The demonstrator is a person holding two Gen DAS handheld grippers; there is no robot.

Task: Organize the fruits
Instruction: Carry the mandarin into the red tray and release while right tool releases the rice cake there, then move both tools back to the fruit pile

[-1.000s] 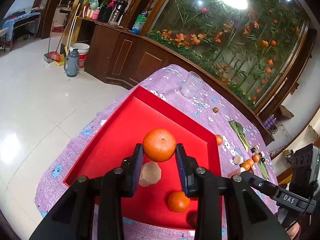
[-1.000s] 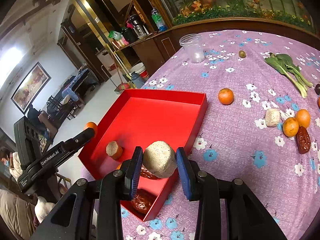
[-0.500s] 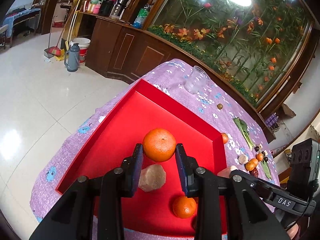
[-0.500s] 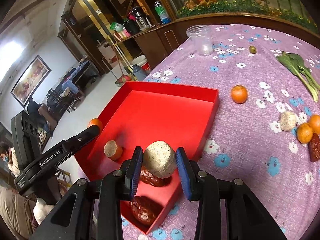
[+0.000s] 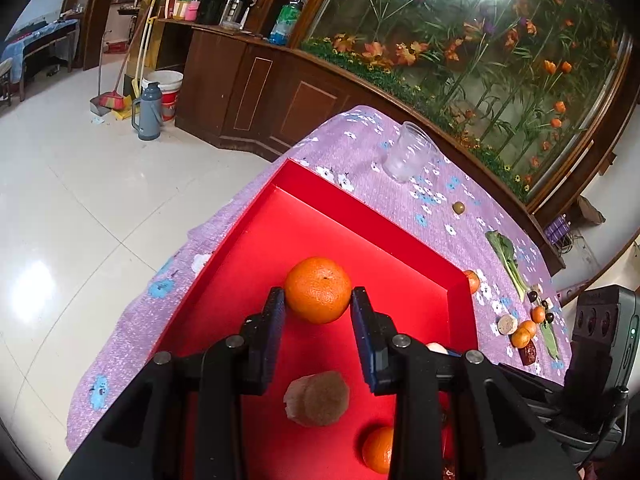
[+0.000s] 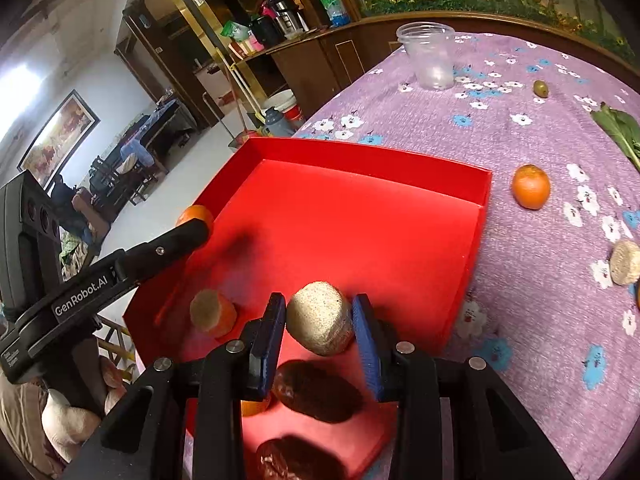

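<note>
An orange (image 5: 318, 290) is gripped between the fingers of the left gripper (image 5: 318, 312) and held above the floor of the red tray (image 5: 360, 220), toward its middle. A pale, rough, beige fruit (image 6: 320, 324) is clamped between the fingers of the right gripper (image 6: 320, 328), above the near part of the same tray (image 6: 372, 160). Inside the tray, a beige cut piece (image 5: 316, 398) and a second orange (image 5: 378, 450) are seen in the left view, near the camera; in the right view two dark red dates (image 6: 318, 390) are seen below the held fruit. The tray is set on a surface covered by a purple flowered cloth (image 6: 520, 280). On the cloth to the right of the tray, another orange (image 6: 531, 186) lies just beside the tray's far right corner. A clear plastic cup (image 6: 430, 54) stands at the far side, and a small green fruit (image 6: 540, 88) lies right of it.
</note>
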